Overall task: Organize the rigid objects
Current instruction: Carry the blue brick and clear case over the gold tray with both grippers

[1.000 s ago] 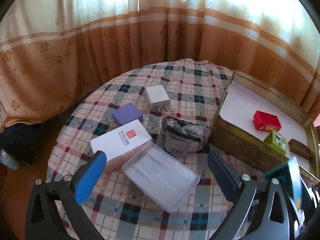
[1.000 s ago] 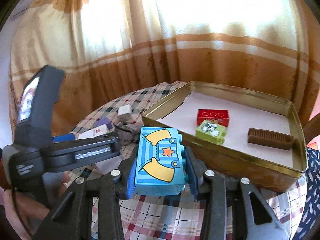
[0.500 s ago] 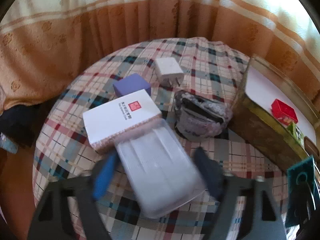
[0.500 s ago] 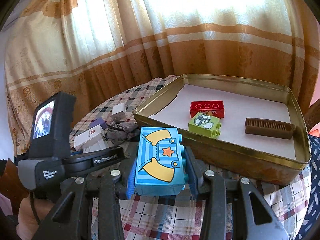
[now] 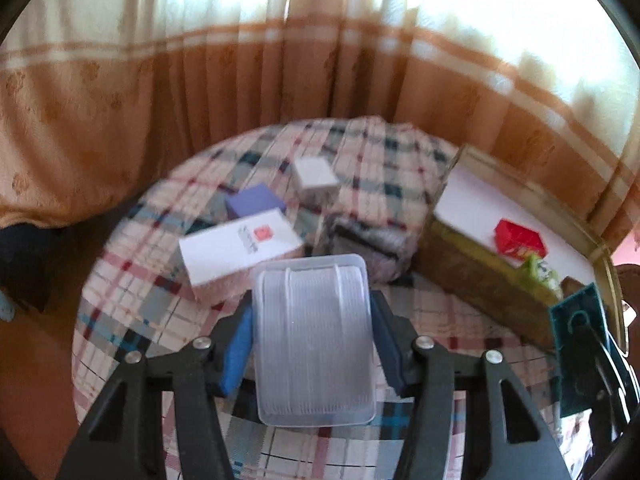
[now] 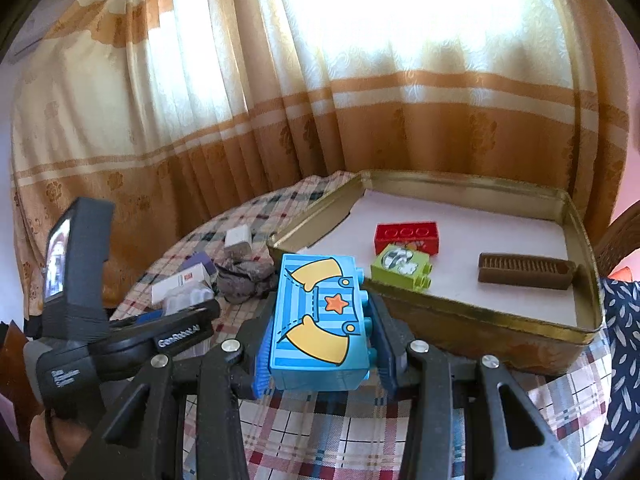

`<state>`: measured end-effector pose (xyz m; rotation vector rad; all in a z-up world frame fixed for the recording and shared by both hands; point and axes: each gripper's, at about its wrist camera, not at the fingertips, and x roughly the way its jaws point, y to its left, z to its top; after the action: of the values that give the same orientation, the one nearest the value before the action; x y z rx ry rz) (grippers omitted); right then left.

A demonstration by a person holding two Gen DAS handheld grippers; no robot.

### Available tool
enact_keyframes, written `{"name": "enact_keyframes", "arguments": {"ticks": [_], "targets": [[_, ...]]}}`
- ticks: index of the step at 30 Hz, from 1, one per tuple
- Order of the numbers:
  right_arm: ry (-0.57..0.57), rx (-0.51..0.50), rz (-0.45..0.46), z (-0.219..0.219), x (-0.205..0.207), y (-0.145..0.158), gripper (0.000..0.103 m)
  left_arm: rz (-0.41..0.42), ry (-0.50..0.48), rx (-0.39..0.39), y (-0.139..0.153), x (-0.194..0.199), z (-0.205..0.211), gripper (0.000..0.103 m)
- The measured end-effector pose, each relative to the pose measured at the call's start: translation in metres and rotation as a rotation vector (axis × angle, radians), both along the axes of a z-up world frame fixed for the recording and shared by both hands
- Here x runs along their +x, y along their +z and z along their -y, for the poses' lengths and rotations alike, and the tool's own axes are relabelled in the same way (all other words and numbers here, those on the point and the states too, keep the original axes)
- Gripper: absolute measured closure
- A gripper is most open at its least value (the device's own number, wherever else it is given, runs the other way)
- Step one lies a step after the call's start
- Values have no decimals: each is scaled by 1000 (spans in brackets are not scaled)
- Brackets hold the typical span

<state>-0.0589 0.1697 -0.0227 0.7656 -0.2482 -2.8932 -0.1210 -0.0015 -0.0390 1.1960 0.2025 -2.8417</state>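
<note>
My left claw (image 5: 312, 344) pinches the clear plastic case (image 5: 314, 340) by its long sides at lower centre, so it rides flat; my right claw (image 6: 320, 344) is pressed onto the blue toy brick (image 6: 320, 320), at frame centre, just short of the gold tin (image 6: 460, 320) where I judge both belong, beside the red brick (image 6: 406, 236), green brick (image 6: 402, 266) and brown comb (image 6: 524, 270).

The left gripper's black body (image 6: 176, 334), at the lower left of the right wrist frame, carried white lettering that read "GenRobot.AI". Lower on the same body, a two-line white label was too small to read for certain. The white box (image 5: 240, 244), left of centre in the left wrist frame, bore a red square logo and blurred, unreadable text.
</note>
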Motion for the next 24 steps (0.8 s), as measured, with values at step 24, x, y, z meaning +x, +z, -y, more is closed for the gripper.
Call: {"name": "enact_keyframes", "arguments": {"ticks": [24], "targets": [[-455, 129, -196, -94, -16, 23, 58, -266, -302, -104, 57, -20, -117, 48]]}}
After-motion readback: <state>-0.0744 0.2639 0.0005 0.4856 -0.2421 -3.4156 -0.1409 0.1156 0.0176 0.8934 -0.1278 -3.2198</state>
